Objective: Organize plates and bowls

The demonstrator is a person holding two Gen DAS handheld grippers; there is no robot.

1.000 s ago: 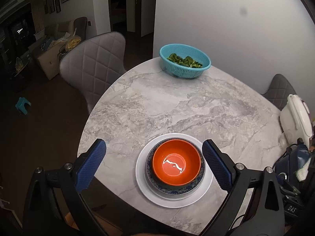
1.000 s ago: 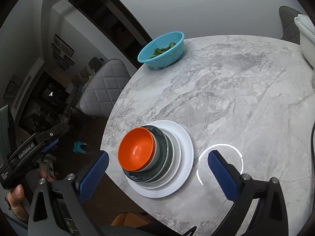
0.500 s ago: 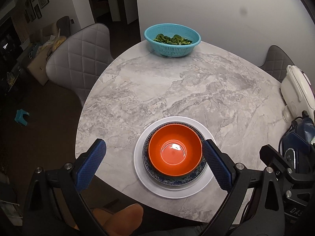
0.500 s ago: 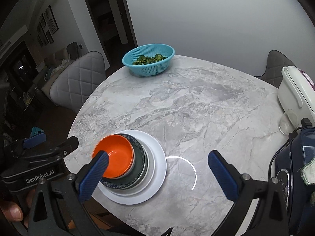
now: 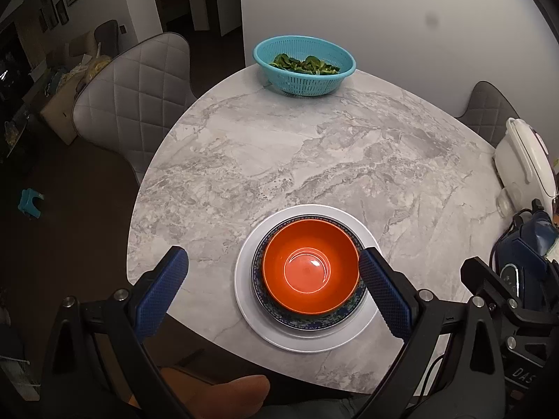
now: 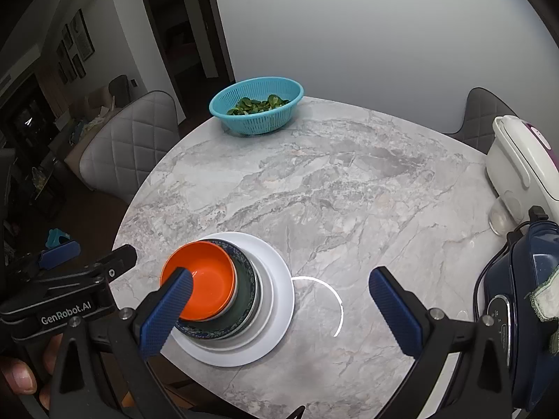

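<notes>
Orange bowl sat nested on top of a dark patterned bowl, possibly one more under it, all on the white plate at the table near edge. Left tongs apart, straddling the stack. Right tongs apart, beside the plate. Teal colander well beyond the plate.

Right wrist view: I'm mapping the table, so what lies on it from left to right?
orange bowl → white plate → teal colander → white appliance → dark blue appliance
</notes>
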